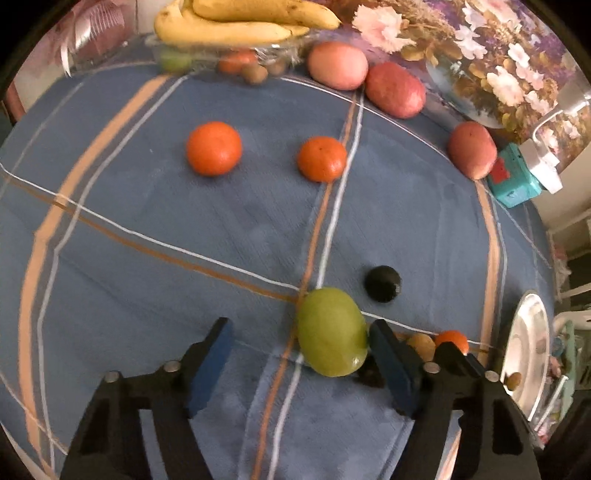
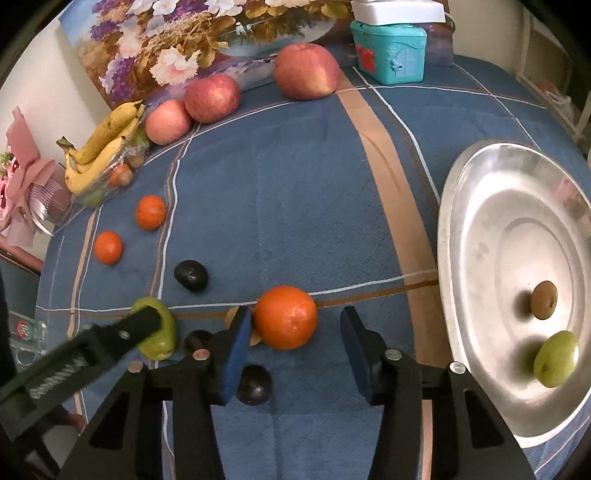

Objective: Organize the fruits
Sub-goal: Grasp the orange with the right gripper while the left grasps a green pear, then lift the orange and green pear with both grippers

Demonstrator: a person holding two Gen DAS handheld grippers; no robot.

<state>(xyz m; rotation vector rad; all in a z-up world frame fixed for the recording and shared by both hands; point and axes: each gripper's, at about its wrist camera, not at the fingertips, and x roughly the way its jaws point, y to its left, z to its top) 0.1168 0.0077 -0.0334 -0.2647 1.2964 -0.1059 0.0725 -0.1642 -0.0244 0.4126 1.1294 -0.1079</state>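
Observation:
My left gripper is open around a green pear on the blue cloth; the pear rests against the right finger, with a wide gap to the left finger. It also shows in the right wrist view, partly behind the left gripper's finger. My right gripper is open around an orange, which touches its left pad. A silver plate at the right holds a green pear and a kiwi.
Two oranges, a dark plum, three apples, bananas on a wrapped fruit tray, a teal box and a flower painting lie around. Another dark plum sits under my right gripper.

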